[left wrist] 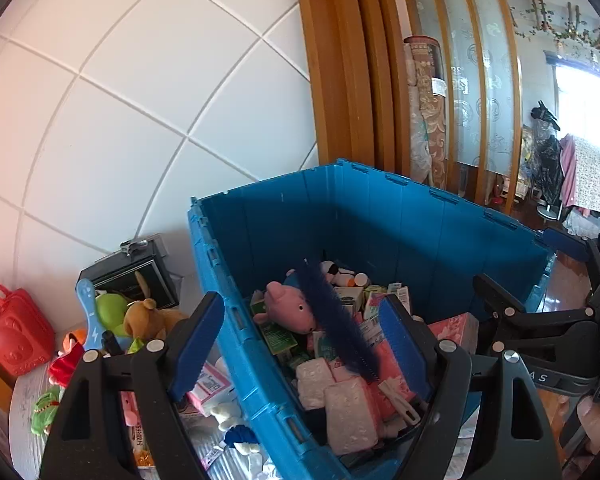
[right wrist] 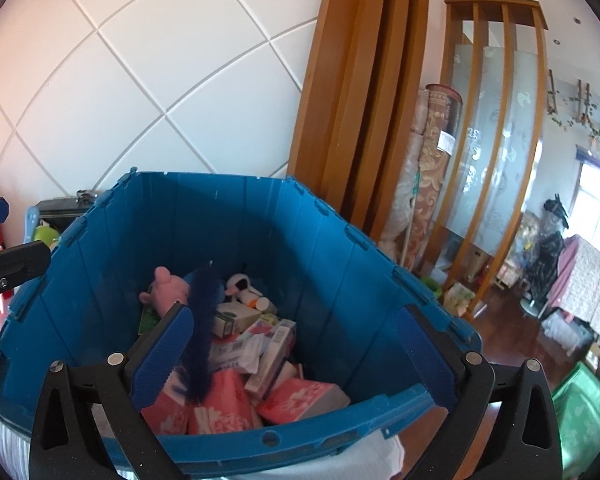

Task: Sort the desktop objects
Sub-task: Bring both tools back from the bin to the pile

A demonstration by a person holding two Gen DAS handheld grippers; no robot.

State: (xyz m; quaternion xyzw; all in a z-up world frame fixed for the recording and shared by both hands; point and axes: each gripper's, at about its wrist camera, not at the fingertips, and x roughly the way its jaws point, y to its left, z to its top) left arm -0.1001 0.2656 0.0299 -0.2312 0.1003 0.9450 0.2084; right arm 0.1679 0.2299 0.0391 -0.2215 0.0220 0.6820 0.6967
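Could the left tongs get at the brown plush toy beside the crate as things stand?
Probably yes. The left tongs are open, straddling the blue crate wall, holding nothing. The brown plush toy lies outside the crate with nothing over it, though other toys crowd around it.

We see daylight glaring from the window (left wrist: 584, 108), shadow inside the blue crate (left wrist: 380, 216), and fisheye-bent, dark-vignetted edges.

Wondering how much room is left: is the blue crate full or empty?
Partly full. The blue crate holds a pink plush pig, tissue packs and small boxes across its bottom, while its upper walls stay bare.
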